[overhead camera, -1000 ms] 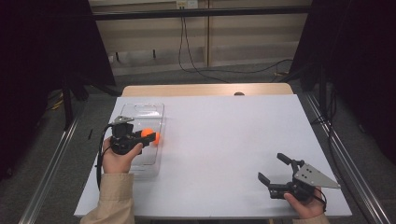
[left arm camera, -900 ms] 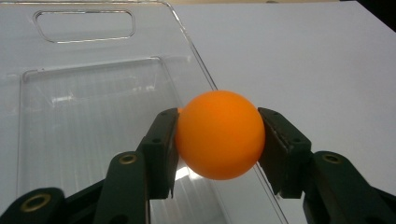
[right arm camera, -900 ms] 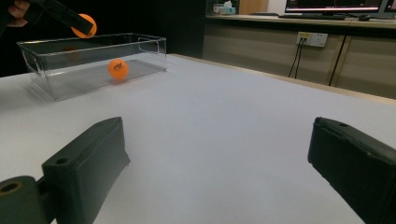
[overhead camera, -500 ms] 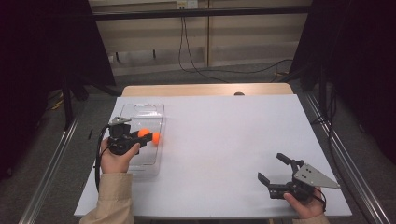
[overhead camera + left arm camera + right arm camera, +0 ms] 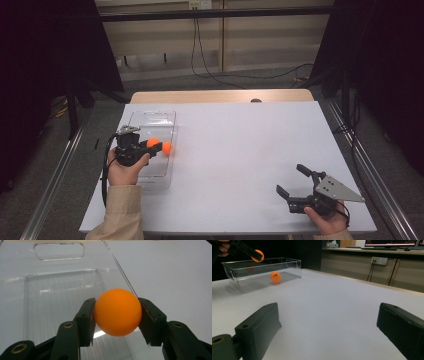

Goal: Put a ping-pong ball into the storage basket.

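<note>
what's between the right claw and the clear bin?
Nothing: bare white table runs from the open right claw to the clear bin, seen in the high and right gripper views.

No visible shift to report across the second. Left gripper (image 5: 164, 147) no nearer and no farther from the clear box's (image 5: 150, 114) right wall, jaws no tighter or looser on the orange ball (image 5: 117, 312). Right gripper (image 5: 289, 178) likewise unmoved at the tabletop's (image 5: 240, 150) near right corner, jaws spread just as wide. Second ball (image 5: 275, 276) inside the box unmoved too.
</note>
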`<control>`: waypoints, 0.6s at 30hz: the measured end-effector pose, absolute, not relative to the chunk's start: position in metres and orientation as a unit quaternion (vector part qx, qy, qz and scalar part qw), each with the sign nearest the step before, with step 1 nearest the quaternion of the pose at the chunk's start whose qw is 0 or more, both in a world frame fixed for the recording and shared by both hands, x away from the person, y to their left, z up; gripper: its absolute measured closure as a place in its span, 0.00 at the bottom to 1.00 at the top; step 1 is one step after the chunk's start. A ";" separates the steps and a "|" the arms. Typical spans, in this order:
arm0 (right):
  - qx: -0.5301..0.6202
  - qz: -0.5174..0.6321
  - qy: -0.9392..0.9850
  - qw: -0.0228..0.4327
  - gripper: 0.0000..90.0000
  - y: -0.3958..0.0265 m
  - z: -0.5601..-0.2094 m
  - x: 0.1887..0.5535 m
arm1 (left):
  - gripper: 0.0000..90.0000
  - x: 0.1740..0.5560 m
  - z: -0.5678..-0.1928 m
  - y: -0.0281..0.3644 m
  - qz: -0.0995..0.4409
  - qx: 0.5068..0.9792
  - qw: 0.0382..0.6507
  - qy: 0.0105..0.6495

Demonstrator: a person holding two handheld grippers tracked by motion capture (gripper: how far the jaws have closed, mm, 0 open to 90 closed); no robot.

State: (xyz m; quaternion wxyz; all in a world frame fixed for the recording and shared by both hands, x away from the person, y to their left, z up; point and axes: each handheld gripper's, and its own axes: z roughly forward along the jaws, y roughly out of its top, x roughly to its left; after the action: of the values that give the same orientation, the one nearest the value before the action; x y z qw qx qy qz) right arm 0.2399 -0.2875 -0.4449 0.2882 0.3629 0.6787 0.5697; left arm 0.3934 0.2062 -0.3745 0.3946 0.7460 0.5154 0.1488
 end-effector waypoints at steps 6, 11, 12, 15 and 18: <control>0.363 0.570 0.679 0.287 0.04 -0.287 -0.445 0.240 | 0.56 0.394 -0.376 0.208 0.151 0.743 0.394 0.519; 0.363 0.570 0.679 0.289 0.04 -0.287 -0.445 0.240 | 0.56 0.394 -0.378 0.209 0.152 0.745 0.389 0.520; 0.363 0.570 0.678 0.289 0.04 -0.288 -0.445 0.240 | 0.56 0.394 -0.378 0.209 0.152 0.745 0.389 0.520; 0.363 0.570 0.678 0.289 0.04 -0.288 -0.445 0.240 | 0.56 0.394 -0.379 0.208 0.152 0.747 0.386 0.519; 0.363 0.570 0.678 0.289 0.04 -0.288 -0.445 0.240 | 0.56 0.394 -0.380 0.208 0.155 0.747 0.384 0.520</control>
State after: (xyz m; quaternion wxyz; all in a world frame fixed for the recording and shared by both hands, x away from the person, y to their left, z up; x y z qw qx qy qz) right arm 0.2398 -0.2876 -0.4446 0.2890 0.3626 0.6784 0.5699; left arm 0.3945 0.2076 -0.3803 0.3840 0.7470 0.5203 0.1545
